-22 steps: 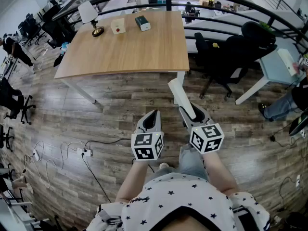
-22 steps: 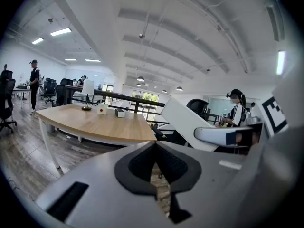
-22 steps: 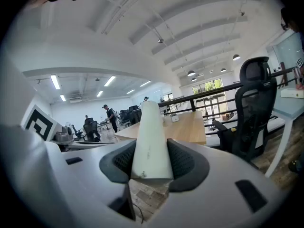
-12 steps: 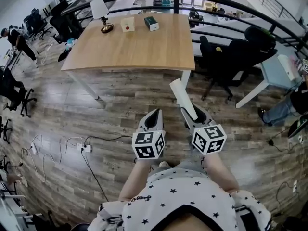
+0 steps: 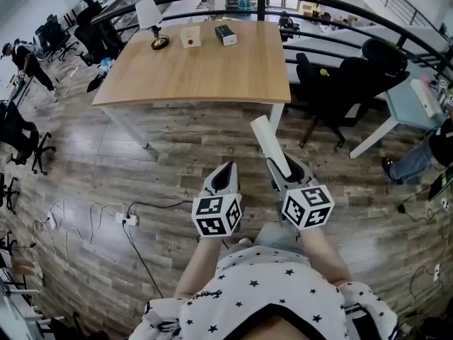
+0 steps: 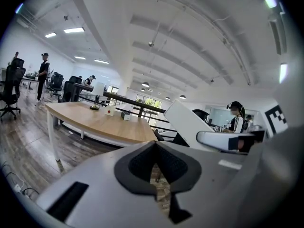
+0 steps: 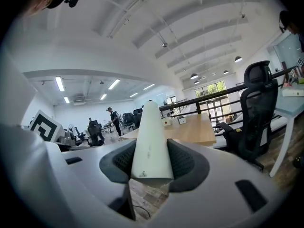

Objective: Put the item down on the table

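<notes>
- Hold jaws of right gripper [image 7: 153, 167] as they are now: clamped on white bar [image 7: 151, 137], pinching its low end, long end sticking out forward and up.
- Leave left gripper [image 6: 154, 161] alone: jaws together, nothing between them, only floor showing through the gap.
- Note where the bar sits: in the air over wood floor [image 5: 177, 161], short of the table [image 5: 212, 76] near edge, not touching anything but the pads.
- Judge step as carry-in, put-down not yet started; need to close the gap to the table first.
- Aim for bare middle or near-right part of the tabletop, well apart from lamp [image 5: 151, 21], white box with red dot [image 5: 190, 37] and dark box [image 5: 226, 34] at the far edge.
- Watch free end of the bar near table edge and black chair [image 5: 340, 83] on the right; likely to knock if swung.
- Lower until the bar lies flat on the wood, then open; avoid dropping from height, probably light and prone to bounce or slide.
</notes>
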A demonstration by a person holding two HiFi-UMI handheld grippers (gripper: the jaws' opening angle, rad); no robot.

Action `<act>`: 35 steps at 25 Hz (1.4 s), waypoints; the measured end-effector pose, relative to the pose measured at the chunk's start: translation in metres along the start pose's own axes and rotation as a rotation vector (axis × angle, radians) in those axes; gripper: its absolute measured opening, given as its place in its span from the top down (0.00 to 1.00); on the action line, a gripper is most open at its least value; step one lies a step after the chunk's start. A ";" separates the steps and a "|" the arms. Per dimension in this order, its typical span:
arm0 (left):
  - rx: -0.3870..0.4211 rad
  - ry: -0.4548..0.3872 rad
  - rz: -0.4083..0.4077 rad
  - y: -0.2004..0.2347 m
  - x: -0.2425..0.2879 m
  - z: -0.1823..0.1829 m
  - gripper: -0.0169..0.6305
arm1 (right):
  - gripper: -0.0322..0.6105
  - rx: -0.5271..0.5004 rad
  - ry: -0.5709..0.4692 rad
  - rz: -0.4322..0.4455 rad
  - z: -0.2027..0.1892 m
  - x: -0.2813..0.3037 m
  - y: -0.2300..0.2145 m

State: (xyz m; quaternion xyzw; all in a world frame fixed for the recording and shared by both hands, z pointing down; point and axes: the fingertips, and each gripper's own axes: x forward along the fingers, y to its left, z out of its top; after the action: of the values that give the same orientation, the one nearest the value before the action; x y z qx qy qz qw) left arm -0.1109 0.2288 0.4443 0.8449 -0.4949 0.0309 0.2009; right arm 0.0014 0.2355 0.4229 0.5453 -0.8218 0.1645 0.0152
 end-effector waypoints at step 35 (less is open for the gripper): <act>-0.043 -0.052 0.093 0.059 0.261 0.101 0.96 | 0.70 -0.028 0.002 0.141 0.113 0.236 -0.158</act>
State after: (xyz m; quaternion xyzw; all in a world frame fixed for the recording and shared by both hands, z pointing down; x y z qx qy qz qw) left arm -0.0433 -0.0488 0.4352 0.8170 -0.5391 0.0077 0.2047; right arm 0.0660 -0.0627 0.4048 0.4855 -0.8604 0.1543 0.0118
